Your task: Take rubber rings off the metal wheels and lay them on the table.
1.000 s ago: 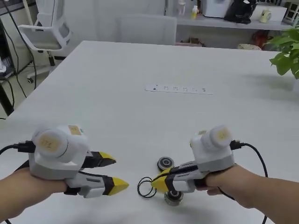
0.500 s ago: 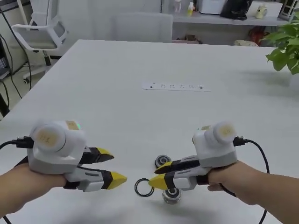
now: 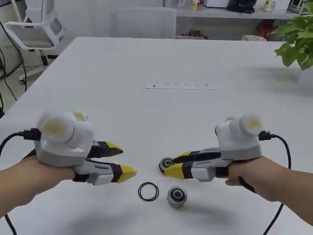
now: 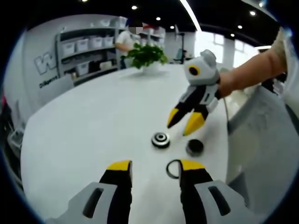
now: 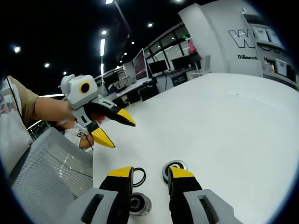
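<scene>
Though both claws hover over the white worktop (image 3: 205, 117), neither holds anything. The left claw (image 3: 122, 159) has its jaws well apart and sits left of the loose rubber ring (image 3: 148, 191), a little beyond it. The right claw (image 3: 174, 164) is parted somewhat less and sits beyond the ring, to its right.

The ring lies flat on the worktop and touches nothing. Just right of it, with a gap between them, stands a bare metal wheel (image 3: 177, 196). Beyond the ring, a second wheel (image 3: 165, 164) with a dark band round its rim is half hidden behind the right claw's lower yellow tip. Whether the tip touches it cannot be told.

In the left gripper view, one of that claw's own jaws covers part of the ring. In the right gripper view, that claw's jaws cut off the ring and both wheels.

Well beyond the ring lies a pale strip (image 3: 180, 85) whose marks are too small to read. A leafy plant (image 3: 296, 34) is cut off at the far right edge.
</scene>
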`<state>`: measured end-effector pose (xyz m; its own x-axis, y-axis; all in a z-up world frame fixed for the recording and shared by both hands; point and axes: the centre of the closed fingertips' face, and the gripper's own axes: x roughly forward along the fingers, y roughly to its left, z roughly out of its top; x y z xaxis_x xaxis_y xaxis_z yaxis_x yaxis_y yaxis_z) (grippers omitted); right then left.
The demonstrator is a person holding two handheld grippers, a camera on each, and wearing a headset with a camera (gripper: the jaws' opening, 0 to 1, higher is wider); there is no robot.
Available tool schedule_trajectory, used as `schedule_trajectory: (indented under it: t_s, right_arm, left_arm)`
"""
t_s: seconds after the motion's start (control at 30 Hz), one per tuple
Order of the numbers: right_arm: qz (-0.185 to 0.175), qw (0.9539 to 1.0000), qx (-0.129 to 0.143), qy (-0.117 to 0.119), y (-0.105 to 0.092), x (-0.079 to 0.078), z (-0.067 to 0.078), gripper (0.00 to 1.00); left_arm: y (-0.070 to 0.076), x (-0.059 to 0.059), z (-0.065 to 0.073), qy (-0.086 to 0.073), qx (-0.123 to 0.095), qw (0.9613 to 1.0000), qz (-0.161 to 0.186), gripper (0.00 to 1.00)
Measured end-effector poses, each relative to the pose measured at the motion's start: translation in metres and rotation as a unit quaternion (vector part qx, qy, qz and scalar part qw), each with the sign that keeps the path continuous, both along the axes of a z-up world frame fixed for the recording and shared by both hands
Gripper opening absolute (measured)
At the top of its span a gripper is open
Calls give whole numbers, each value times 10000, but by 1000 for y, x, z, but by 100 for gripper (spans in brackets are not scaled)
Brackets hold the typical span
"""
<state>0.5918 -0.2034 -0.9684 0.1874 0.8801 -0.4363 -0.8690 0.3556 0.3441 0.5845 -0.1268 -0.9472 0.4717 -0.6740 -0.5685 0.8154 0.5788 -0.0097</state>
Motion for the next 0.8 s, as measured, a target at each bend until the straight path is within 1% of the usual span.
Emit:
schedule_trajectory:
  t_s: [0.17, 0.27, 0.43, 0.5, 0.57, 0.8]
  right_arm:
    - [-144, 9998, -50, -123, -10, 11, -1, 29]
    - [-164, 9997, -85, -180, -13, 12, -3, 28]
    - [-183, 9995, -163, -223, -18, 15, -10, 29]
    - [-179, 9993, -215, -248, -19, 15, -14, 29]
    - [-162, 9991, -259, -282, -20, 16, -17, 29]
    - [-159, 9987, -356, -336, -21, 19, -24, 29]
  left_arm:
    - [-11, 7, 0, -22, 8, 10000, -76, 39]
    - [-15, 11, -2, -12, 26, 9999, -99, 39]
    - [-23, 15, -8, 32, 44, 9999, -139, 38]
    - [-25, 19, -13, 60, 57, 9998, -178, 38]
    - [-30, 19, -15, 72, 78, 9997, -218, 37]
    - [-39, 26, -23, 109, 118, 9994, -292, 37]
